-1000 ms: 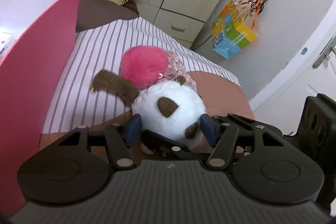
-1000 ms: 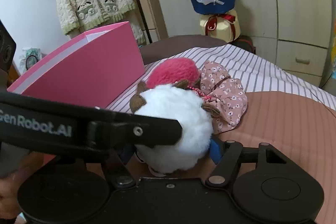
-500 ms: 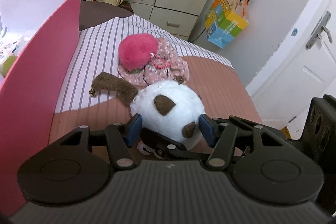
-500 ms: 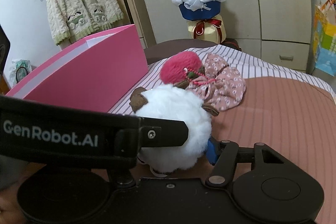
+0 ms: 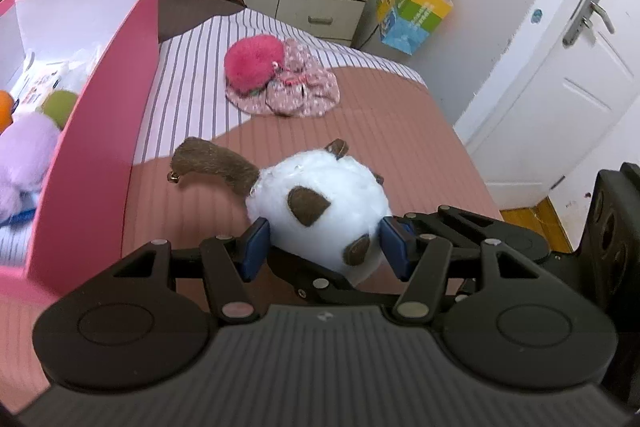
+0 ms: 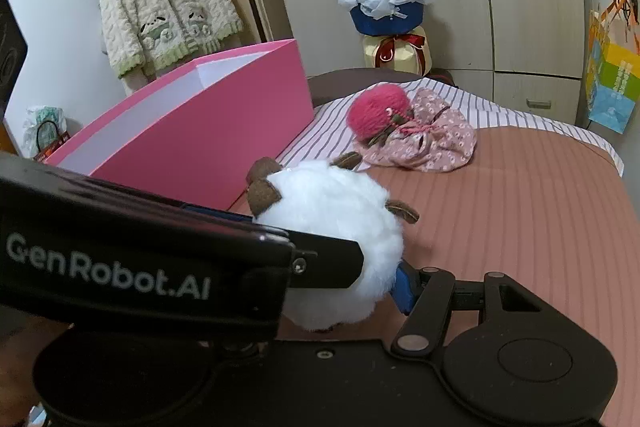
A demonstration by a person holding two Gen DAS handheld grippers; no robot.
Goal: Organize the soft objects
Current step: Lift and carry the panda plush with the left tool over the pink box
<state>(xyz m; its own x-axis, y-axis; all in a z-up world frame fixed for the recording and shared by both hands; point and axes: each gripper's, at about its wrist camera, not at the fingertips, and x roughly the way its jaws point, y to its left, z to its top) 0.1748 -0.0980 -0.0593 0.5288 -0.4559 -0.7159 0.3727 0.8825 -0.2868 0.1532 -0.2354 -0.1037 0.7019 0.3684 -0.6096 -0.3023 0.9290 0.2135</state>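
The white plush toy [image 5: 320,205] is a round, fluffy ball with brown felt patches and a long brown fuzzy tail [image 5: 214,165] that sticks out to the left and ends in a small bell. It sits in the near middle of the bed [image 5: 400,147], over the ribbed pink-brown cover, just right of the pink box [image 5: 96,131].

The left gripper [image 5: 322,245] has its blue pads [image 5: 256,247] spread about as wide as the toy and pressed into its fur on both sides, so it is clamped on the toy. The right gripper [image 6: 328,267] reaches in from the right side of the same toy; one blue pad [image 6: 404,287] touches the fur, but the left gripper's black body hides the other, so I cannot tell how its fingers stand.

The box is tall, smooth cardboard, pink outside and white inside, holding a lilac plush [image 5: 24,155] and a green ball [image 5: 60,105]. Farther off on the striped sheet lies a fuzzy pink pompom [image 5: 252,65] resting on a crumpled floral cloth pouch [image 5: 308,91], well apart from the toy.
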